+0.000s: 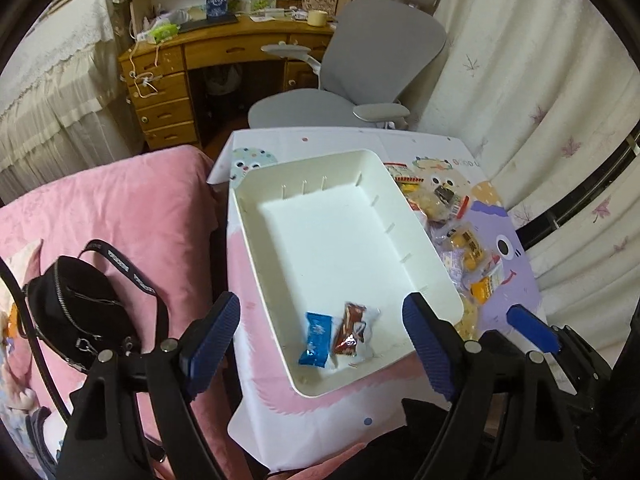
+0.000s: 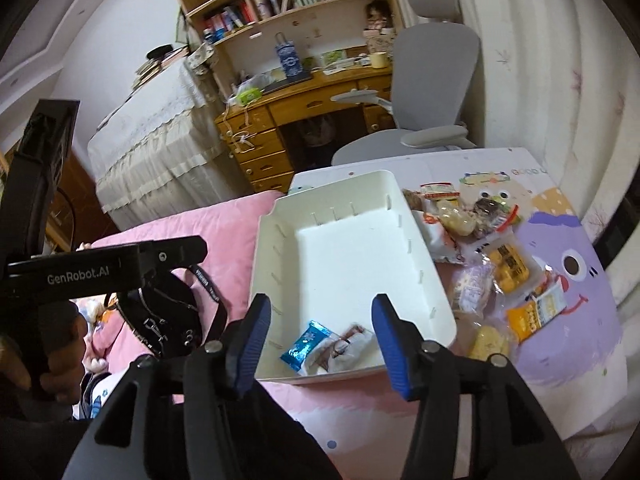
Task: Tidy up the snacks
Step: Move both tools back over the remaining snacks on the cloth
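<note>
A: Snacks [image 2: 496, 264] lie heaped on the counter [image 2: 560, 380] just right of the white bin [image 1: 436, 268], touching its right wall. Two are already inside at the near end: a blue packet [image 1: 316, 338] and a red-brown packet [image 1: 352, 332], side by side.

B: We hold both grippers above that near edge. The left gripper [image 1: 320, 344] has its fingers [image 1: 212, 340] spread wide and empty, and so does the right gripper [image 2: 320, 344].

A: What could go wrong for us?

B: We judge the heap is the trouble. The wrappers overlap and look slick, so closing on one may drag a neighbour along or let it slip. We might also nudge the bin, which sits close to the counter's left edge.

A: And the two packets?

B: Their long axes run roughly along the bin's length, near end toward us, the red-brown one tilted slightly.
</note>
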`<action>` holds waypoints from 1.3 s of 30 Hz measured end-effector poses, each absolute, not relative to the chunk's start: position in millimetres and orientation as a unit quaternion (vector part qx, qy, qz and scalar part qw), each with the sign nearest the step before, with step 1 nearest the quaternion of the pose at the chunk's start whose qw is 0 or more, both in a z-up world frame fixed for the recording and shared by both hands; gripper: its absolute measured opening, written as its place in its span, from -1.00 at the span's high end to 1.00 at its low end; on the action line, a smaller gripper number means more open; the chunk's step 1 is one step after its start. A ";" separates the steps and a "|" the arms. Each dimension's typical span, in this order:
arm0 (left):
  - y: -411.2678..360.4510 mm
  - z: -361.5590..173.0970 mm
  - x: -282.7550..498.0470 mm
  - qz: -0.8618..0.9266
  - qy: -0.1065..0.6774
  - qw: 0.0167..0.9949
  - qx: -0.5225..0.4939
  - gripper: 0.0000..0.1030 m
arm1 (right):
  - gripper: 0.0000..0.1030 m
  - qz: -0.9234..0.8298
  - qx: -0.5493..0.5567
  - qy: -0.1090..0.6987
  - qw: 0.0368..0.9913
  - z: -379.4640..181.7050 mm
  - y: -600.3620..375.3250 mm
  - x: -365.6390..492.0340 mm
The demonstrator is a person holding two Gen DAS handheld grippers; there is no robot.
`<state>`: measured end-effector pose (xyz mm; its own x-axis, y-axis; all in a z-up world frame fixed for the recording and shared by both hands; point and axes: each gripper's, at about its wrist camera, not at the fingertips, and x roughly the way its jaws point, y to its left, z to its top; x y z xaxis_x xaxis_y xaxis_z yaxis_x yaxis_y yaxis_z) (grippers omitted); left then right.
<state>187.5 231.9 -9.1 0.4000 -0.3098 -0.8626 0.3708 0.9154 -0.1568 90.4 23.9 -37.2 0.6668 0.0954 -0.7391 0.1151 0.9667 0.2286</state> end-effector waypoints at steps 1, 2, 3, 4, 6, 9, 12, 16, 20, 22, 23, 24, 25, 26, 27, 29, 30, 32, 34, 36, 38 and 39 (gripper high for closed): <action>230.9 -12.0 187.4 -0.207 0.512 0.833 0.033 -0.60 | -0.10 -0.013 0.132 0.406 0.904 -38.1 20.7 88.6; 229.7 -15.3 186.7 -0.212 0.515 0.830 0.034 -0.60 | -0.12 -0.019 0.136 0.405 0.904 -39.2 18.3 86.6; 229.1 -17.5 186.5 -0.218 0.518 0.826 0.033 -0.60 | -0.14 -0.025 0.140 0.405 0.903 -41.0 15.2 84.9; 229.2 -19.7 185.6 -0.224 0.521 0.823 0.031 -0.60 | -0.15 -0.031 0.145 0.405 0.902 -42.7 12.0 83.3; 228.3 -25.0 184.7 -0.234 0.525 0.818 0.025 -0.60 | -0.15 -0.046 0.153 0.410 0.898 -47.9 4.6 80.6; 223.3 -31.8 184.4 -0.239 0.534 0.811 0.022 -0.60 | -0.15 -0.070 0.163 0.422 0.889 -57.6 -7.3 75.5; 216.6 -36.2 182.2 -0.244 0.538 0.807 0.018 -0.60 | -0.16 -0.089 0.177 0.432 0.880 -67.3 -22.2 69.3; 204.9 -40.7 178.4 -0.241 0.540 0.807 0.010 -0.60 | -0.16 -0.103 0.194 0.440 0.871 -77.8 -43.3 61.8; 188.2 -40.9 178.1 -0.230 0.542 0.808 -0.001 -0.60 | -0.16 -0.101 0.193 0.457 0.862 -84.2 -61.3 59.8; 178.6 -40.5 175.2 -0.230 0.539 0.810 -0.004 -0.60 | -0.17 -0.095 0.179 0.462 0.864 -82.2 -67.8 60.1; 171.4 -41.2 173.3 -0.229 0.539 0.811 -0.006 -0.60 | -0.19 -0.090 0.171 0.462 0.865 -82.1 -71.8 59.5; 165.6 -41.7 172.1 -0.228 0.540 0.810 -0.006 -0.60 | -0.21 -0.085 0.166 0.463 0.866 -82.7 -75.3 59.5; 157.7 -42.1 170.0 -0.224 0.542 0.810 -0.008 -0.60 | -0.21 -0.078 0.158 0.468 0.866 -83.9 -80.6 60.2; 151.3 -42.1 169.1 -0.221 0.543 0.810 -0.010 -0.60 | -0.21 -0.074 0.153 0.474 0.864 -84.3 -84.1 60.8; 145.3 -42.1 167.7 -0.220 0.543 0.811 -0.012 -0.60 | -0.21 -0.068 0.144 0.480 0.862 -84.9 -89.2 61.5; 129.0 -43.0 163.9 -0.218 0.545 0.809 -0.014 -0.60 | -0.21 -0.057 0.128 0.485 0.863 -84.1 -97.9 61.5; 121.9 -43.7 162.4 -0.216 0.548 0.808 -0.013 -0.60 | -0.21 -0.052 0.117 0.486 0.864 -83.4 -103.9 61.2; 106.3 -43.8 158.1 -0.213 0.550 0.808 -0.010 -0.60 | -0.21 -0.047 0.100 0.490 0.865 -83.2 -114.1 60.7; 92.3 -43.2 153.9 -0.209 0.550 0.809 -0.007 -0.60 | -0.21 -0.038 0.087 0.493 0.865 -83.8 -124.4 61.2; 78.1 -43.8 149.3 -0.207 0.552 0.808 -0.003 -0.60 | -0.21 -0.026 0.071 0.495 0.866 -85.1 -134.0 60.4; 64.7 -45.3 145.9 -0.207 0.554 0.807 0.000 -0.60 | -0.21 -0.017 0.050 0.497 0.866 -87.5 -142.9 59.6; 58.1 -46.1 144.5 -0.207 0.554 0.806 0.001 -0.60 | -0.21 -0.011 0.037 0.498 0.866 -89.0 -147.1 59.1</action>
<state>144.5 58.1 -46.1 0.2995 -0.3330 -0.8941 0.3359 0.9139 -0.2278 59.1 -147.1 -89.0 0.5040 0.0180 -0.8635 0.0558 0.9970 0.0534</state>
